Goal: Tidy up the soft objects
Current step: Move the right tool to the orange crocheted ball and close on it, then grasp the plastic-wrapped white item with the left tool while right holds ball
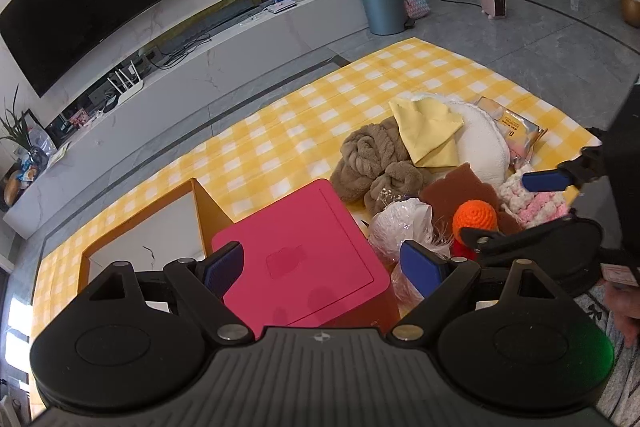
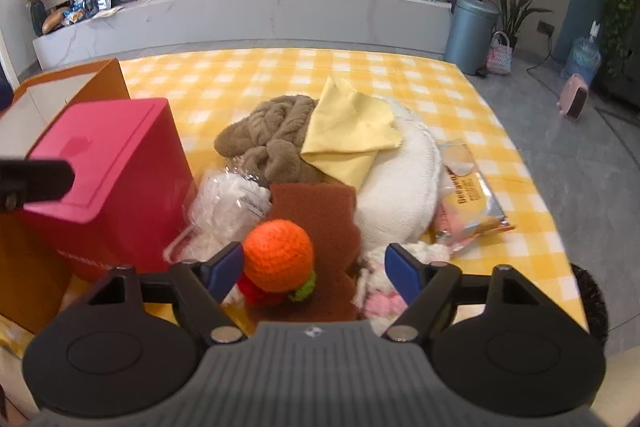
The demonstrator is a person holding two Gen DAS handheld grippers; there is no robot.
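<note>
A pile of soft things lies on the yellow checked cloth (image 2: 280,75): a brown fuzzy towel (image 2: 272,135), a yellow cloth (image 2: 348,135), a white cushion (image 2: 404,183), a brown sponge (image 2: 320,215), an orange crocheted ball (image 2: 278,255), a pink-white knit (image 2: 380,301) and a clear bag of white stuff (image 2: 228,203). My right gripper (image 2: 314,273) is open, its jaws around the orange ball and sponge. My left gripper (image 1: 322,267) is open and empty above the pink box (image 1: 304,255). The pile also shows in the left wrist view (image 1: 432,139).
An orange box (image 1: 200,211) with a white inside stands left of the pink box (image 2: 108,163). A snack packet (image 2: 468,203) lies right of the cushion. Beyond the cloth are a TV bench (image 2: 256,15), a grey bin (image 2: 472,31) and tiled floor.
</note>
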